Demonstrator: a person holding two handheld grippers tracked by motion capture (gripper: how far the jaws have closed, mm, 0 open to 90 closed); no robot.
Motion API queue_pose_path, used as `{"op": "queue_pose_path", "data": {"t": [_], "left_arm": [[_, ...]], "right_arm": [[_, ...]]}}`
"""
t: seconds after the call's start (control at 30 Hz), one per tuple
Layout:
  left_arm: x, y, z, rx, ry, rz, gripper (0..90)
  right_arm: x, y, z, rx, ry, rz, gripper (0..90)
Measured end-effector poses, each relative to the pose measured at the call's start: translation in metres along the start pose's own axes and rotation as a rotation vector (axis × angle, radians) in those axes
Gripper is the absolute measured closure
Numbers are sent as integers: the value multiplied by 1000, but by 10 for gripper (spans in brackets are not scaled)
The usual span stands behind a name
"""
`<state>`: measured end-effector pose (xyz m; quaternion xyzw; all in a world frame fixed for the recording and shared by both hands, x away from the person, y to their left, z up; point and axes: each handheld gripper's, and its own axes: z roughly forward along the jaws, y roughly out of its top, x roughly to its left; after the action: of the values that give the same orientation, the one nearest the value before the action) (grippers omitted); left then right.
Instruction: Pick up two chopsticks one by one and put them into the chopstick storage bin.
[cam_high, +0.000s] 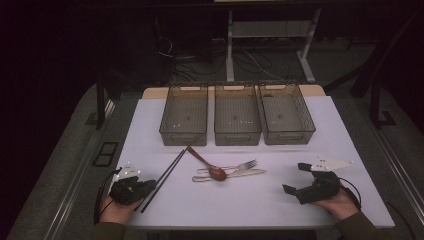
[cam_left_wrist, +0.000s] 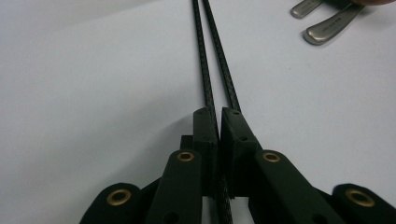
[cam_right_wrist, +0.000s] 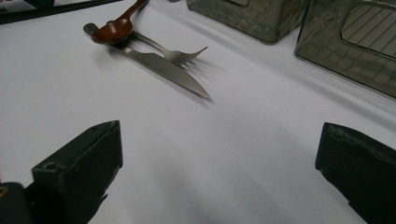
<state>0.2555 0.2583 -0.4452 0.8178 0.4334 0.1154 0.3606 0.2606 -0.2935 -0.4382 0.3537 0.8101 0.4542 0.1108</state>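
A pair of black chopsticks lies slanted on the white table at the left. My left gripper sits at their near end, and in the left gripper view the jaws are shut on the chopsticks, both sticks pinched between the pads. A brown spoon, a steel fork and a steel knife lie together at the table's middle. My right gripper rests at the right, open with nothing in it. Ahead of it lie the spoon, fork and knife.
Three see-through mesh bins stand side by side at the back: left, middle, right. Two of them appear in the right gripper view. The white table ends close to my hands.
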Motion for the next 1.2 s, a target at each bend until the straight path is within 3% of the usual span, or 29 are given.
{"op": "queue_pose_path", "data": {"t": [0.47, 0.6, 0.93, 1.2], "left_arm": [[3, 0, -2, -9, 1, -67, 856], [4, 2, -7, -37, 5, -75, 855], [-11, 18, -15, -37, -31, 6, 855], [-17, 27, -18, -64, -52, 25, 855]], "right_arm": [[0, 0, -1, -5, -1, 5, 1], [0, 0, -2, -7, -3, 3, 1], [0, 0, -1, -8, -3, 4, 1], [0, 0, -1, -8, -3, 1, 2]]}}
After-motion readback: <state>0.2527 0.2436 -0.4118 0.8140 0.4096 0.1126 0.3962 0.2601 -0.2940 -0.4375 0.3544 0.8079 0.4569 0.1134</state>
